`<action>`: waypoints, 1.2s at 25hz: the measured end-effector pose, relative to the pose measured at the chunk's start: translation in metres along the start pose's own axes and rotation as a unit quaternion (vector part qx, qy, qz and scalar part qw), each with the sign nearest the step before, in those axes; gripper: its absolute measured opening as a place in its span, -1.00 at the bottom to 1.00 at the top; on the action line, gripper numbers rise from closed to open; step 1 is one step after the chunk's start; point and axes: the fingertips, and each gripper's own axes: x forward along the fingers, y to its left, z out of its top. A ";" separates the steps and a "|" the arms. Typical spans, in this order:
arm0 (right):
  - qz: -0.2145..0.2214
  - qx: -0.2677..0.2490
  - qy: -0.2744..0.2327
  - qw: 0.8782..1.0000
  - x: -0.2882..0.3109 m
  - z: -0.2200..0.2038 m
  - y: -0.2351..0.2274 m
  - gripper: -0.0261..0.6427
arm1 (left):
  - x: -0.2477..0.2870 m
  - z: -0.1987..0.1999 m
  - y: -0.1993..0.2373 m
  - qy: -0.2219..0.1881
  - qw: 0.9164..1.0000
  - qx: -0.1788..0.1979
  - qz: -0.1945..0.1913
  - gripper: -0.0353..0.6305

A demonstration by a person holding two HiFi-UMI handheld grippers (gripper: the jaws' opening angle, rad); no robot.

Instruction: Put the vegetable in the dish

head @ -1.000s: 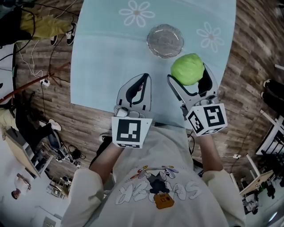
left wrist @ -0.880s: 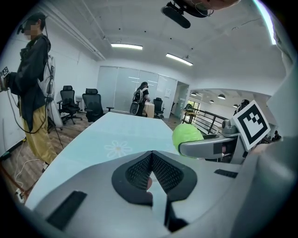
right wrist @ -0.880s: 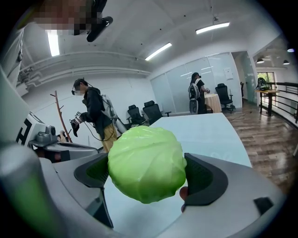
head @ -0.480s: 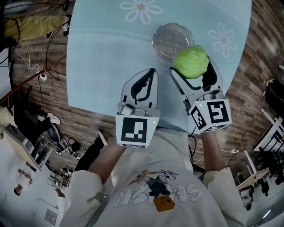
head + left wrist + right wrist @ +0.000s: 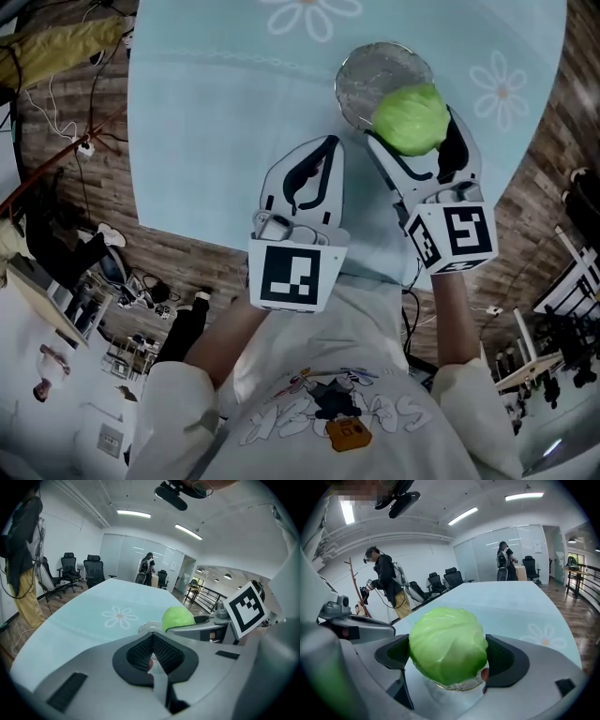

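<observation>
A round green cabbage (image 5: 411, 118) is clamped between the jaws of my right gripper (image 5: 413, 124), held in the air over the near right rim of a clear glass dish (image 5: 367, 77). In the right gripper view the cabbage (image 5: 447, 646) fills the gap between the pads, with the dish (image 5: 457, 685) showing just under it. My left gripper (image 5: 323, 142) hovers to the left of it over the table, jaws closed together with nothing in them. The left gripper view shows the cabbage (image 5: 177, 618) and the dish (image 5: 149, 627) ahead to the right.
The dish stands on a pale blue tablecloth (image 5: 216, 112) with white daisy prints (image 5: 310, 9). The table's near edge runs just under both grippers, wooden floor beyond it. Cables and yellow cloth (image 5: 56, 52) lie on the floor at left. People and office chairs stand in the room behind.
My right gripper has carried the cabbage forward, from short of the dish to over its near right rim. The left gripper has stayed beside it, still closed.
</observation>
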 end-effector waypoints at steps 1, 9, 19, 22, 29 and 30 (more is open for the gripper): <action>0.001 -0.001 0.002 1.000 0.002 -0.002 -0.002 0.56 | 0.002 -0.001 -0.002 0.001 1.000 -0.001 -0.001 -0.88; -0.015 -0.051 0.049 0.997 0.031 -0.023 -0.007 0.56 | 0.018 -0.017 0.005 0.014 1.000 -0.013 -0.002 -0.88; -0.038 -0.062 0.098 0.993 0.053 -0.045 -0.015 0.56 | 0.020 -0.031 0.017 0.027 0.999 -0.028 -0.002 -0.88; -0.041 -0.061 0.115 0.991 0.057 -0.051 -0.018 0.56 | 0.021 -0.032 0.018 0.027 0.999 -0.030 0.002 -0.88; -0.051 -0.056 0.092 0.993 0.057 -0.040 -0.018 0.56 | 0.018 -0.034 0.024 0.030 0.999 -0.032 0.003 -0.88; -0.050 -0.056 0.092 0.993 0.056 -0.040 -0.017 0.56 | 0.018 -0.034 0.024 0.030 0.999 -0.031 0.004 -0.88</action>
